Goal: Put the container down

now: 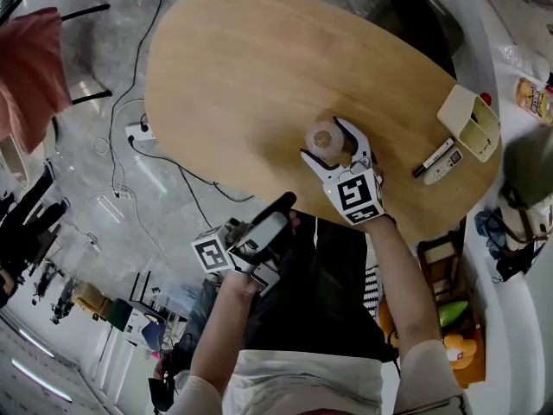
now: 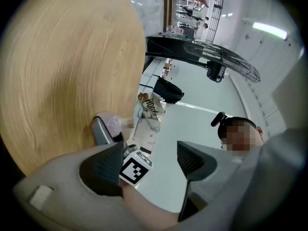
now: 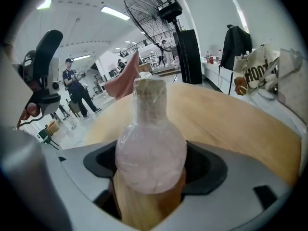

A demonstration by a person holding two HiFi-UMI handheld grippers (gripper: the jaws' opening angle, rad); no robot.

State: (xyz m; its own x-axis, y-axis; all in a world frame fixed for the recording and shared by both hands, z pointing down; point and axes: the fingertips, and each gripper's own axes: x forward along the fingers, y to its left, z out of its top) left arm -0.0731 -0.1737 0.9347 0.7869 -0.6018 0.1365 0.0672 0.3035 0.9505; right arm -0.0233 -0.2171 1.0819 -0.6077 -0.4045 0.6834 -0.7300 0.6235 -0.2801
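- The container (image 3: 150, 148) is a round-bellied bottle with a narrow neck. It is pale pink, wrapped in clear film, and upright.
- It is over the table (image 1: 242, 76), close to the near edge and right of the middle. No view shows whether its base touches the wood.
- The right gripper (image 3: 154, 166) has it by the belly, with a dark pad pressed on each side at the widest part.
- Handling, as a guess: the body looks stiff, glass or hard plastic, and breakable. The fill gives it some weight.
- The film looks slick and the belly is curved, so it could slide up or down between the pads.
- The belly is the best hold. The neck is thin and sits high above the weight. Lower it level and let go only once it stands.
- The left gripper (image 2: 147, 165) is off the near edge by the person's body. Its jaws are wide apart with nothing between them.
- A cream box (image 1: 471, 121) lies at the right edge, well apart from the bottle.
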